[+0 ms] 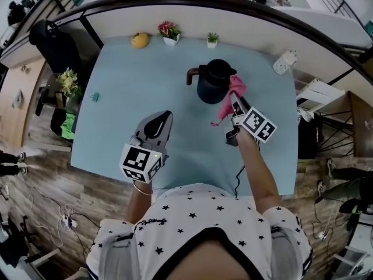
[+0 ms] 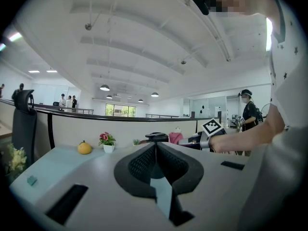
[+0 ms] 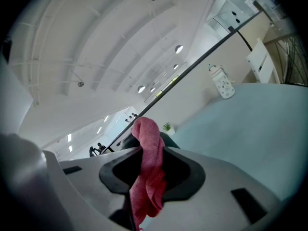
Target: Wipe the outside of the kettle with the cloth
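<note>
**Head view.** The dark kettle (image 1: 213, 81) stands upright toward the far side of the light blue table (image 1: 128, 92), with its handle to the person's left. The pink cloth (image 1: 236, 88) is bunched against the kettle's right flank and touches it. A tail of cloth hangs down toward the tabletop. The right gripper (image 1: 235, 102) reaches in from the near right with the cloth at its tip. The left gripper (image 1: 164, 118) hangs over bare table, well apart from the kettle and touching nothing.

**Left gripper view.** The jaws are pressed together with nothing between them. The kettle's lid shows past the tips, with the cloth just to its right.

**Right gripper view.** The jaws are clamped on the cloth, which is pinched into a narrow rope. One end sticks up past the tips and the rest droops below. The dark kettle body sits just behind it. A white spotted bottle (image 3: 222, 86) stands far off by the wall.

**Risks (judgement).**
- Nothing braces the kettle. A sideways wipe from the right could slide it across the table or tip it toward its handle side.
- The cloth is roped rather than spread, so little of it meets the wall. The hard jaw tips may scrape the kettle instead.
- The loose tail could snag under the base or work out of the grip.
</note>
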`<action>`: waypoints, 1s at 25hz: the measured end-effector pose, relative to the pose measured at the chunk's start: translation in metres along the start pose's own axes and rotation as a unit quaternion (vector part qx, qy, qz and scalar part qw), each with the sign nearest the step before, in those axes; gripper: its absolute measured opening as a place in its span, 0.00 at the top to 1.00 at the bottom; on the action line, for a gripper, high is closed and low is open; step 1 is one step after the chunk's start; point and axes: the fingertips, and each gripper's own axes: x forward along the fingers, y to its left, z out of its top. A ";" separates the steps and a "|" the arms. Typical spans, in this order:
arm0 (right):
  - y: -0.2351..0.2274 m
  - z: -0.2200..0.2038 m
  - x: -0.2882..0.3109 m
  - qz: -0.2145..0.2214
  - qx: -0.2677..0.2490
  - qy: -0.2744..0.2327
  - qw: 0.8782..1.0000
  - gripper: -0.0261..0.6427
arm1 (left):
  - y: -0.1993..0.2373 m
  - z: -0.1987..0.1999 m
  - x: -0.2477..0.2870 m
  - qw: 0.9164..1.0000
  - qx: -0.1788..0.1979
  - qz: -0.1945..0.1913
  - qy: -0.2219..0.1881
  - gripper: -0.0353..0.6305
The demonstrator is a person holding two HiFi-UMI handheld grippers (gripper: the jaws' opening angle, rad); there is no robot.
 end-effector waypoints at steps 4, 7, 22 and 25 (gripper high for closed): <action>0.042 -0.010 -0.007 0.044 -0.050 0.000 0.998 0.78 | 0.005 -0.002 -0.004 1.000 0.000 0.002 0.001 0.90; 0.081 -0.032 -0.002 0.095 -0.072 0.026 0.993 0.78 | 0.009 -0.001 -0.007 1.000 0.001 0.002 0.001 0.90; 0.087 -0.106 0.066 0.027 -0.050 0.084 0.995 0.78 | 0.050 -0.007 -0.038 0.999 -0.006 0.033 0.005 0.90; 0.078 -0.105 0.069 0.013 -0.021 0.081 0.996 0.78 | 0.053 -0.007 -0.038 0.999 -0.007 0.034 0.005 0.90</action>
